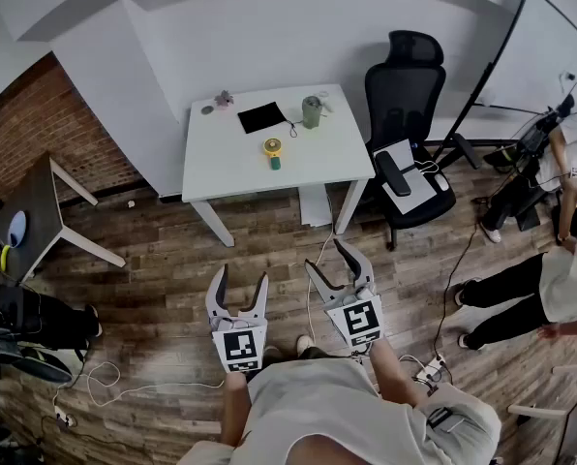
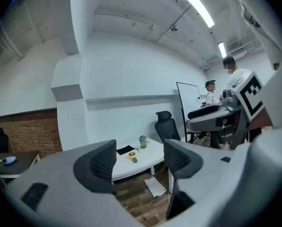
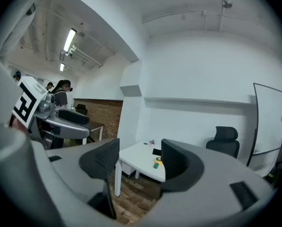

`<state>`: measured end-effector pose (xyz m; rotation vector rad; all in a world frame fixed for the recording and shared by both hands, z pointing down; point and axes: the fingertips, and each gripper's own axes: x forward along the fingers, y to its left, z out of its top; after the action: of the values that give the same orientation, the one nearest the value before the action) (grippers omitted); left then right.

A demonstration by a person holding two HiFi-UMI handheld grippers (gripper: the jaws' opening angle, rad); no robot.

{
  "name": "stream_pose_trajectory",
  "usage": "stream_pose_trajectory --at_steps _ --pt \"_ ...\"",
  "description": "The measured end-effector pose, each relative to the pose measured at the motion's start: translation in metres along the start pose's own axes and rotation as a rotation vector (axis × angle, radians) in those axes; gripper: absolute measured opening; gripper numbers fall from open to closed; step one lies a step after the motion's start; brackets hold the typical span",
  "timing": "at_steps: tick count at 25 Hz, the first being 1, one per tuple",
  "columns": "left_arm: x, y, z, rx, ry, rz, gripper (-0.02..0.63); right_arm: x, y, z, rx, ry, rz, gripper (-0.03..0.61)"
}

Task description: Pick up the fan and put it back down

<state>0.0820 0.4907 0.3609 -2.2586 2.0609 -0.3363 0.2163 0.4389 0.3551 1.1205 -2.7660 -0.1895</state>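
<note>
Presently you are standing well back from the table (image 1: 232, 168), holding the left tongs (image 1: 241, 279) and right tongs (image 1: 324, 256) level, both gaping and gripping nothing. By my judgement nothing is done: approach, lift and set-down are all remaining. The fan (image 1: 273, 149), small, yellow-headed and green-handled, is sitting untouched near the table's middle.

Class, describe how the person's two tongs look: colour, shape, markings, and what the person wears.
The left tongs and right tongs are pale grey, each with two curved jaws lined by dark ribbed pads. Each carries a white cube with black square markers. The person wears a light T-shirt.
</note>
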Motion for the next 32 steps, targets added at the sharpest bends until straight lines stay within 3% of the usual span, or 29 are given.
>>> stream_pose_trajectory --at_steps 14,32 --pt "0.054 0.029 0.0 0.004 -0.015 -0.005 0.305 0.055 -0.021 -0.006 0.011 -0.001 -0.014 0.302" --pt "0.16 0.123 -0.001 -0.007 -0.073 -0.098 0.307 0.179 -0.041 0.005 -0.004 0.035 -0.118 0.302"
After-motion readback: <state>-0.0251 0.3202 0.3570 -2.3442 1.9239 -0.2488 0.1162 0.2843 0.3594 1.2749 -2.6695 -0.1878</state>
